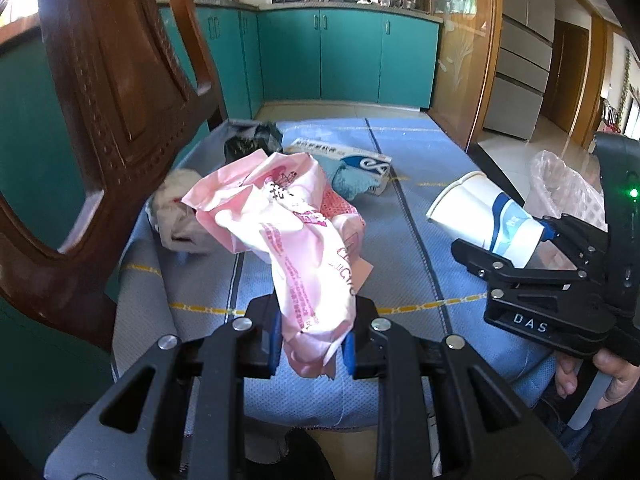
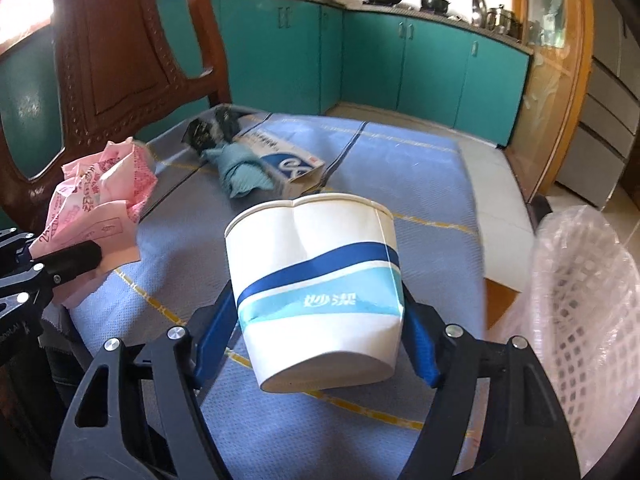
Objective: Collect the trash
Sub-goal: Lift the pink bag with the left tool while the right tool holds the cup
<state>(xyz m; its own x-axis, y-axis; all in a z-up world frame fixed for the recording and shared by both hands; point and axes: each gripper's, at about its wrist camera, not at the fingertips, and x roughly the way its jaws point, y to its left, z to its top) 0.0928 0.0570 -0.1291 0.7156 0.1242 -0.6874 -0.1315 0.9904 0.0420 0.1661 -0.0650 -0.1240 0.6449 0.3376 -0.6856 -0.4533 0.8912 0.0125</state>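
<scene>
Left gripper [image 1: 310,344] clamps the pink wrapper [image 1: 288,232], right gripper [image 2: 320,320] squeezes the paper cup [image 2: 316,280]; box [image 2: 288,160], cloth [image 2: 240,178] remain, bin [image 2: 580,280] waits.

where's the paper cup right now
The paper cup is clamped in the right hand-held gripper, held above the blue tablecloth. A lined white bin stands just to its right.

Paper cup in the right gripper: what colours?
White paper cup with a dark blue stripe above a light blue band; clearest in the right wrist view.
</scene>
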